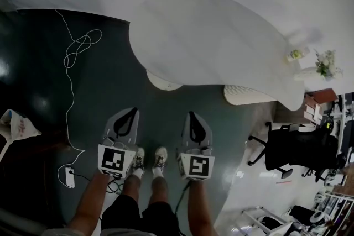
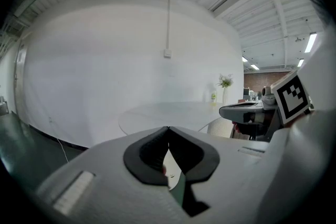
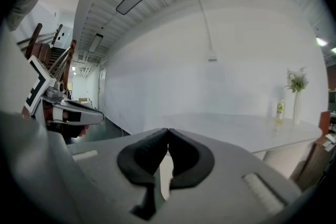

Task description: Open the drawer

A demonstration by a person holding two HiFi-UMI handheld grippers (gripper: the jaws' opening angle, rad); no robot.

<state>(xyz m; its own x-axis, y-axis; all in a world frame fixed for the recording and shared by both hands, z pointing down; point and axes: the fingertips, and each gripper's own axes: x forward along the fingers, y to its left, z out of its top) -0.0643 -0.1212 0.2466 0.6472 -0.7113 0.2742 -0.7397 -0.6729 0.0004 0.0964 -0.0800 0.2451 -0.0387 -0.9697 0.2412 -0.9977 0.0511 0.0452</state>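
No drawer shows in any view. In the head view my left gripper (image 1: 131,113) and right gripper (image 1: 192,115) are held side by side above the dark floor, just over the person's shoes, pointing toward a big white round table (image 1: 221,47). In its own view the left gripper (image 2: 168,128) has its black pads meeting at the tips, with nothing between them. The right gripper (image 3: 168,130) is likewise shut and empty. Each gripper view shows the other gripper at its side and the table (image 2: 173,111) (image 3: 247,127) ahead.
A white cable (image 1: 71,58) loops over the dark floor to a power strip (image 1: 69,177) at the left. On the table's far right stand a vase of flowers (image 1: 325,63) and a small bottle (image 1: 296,54). A black office chair (image 1: 296,152) is at the right.
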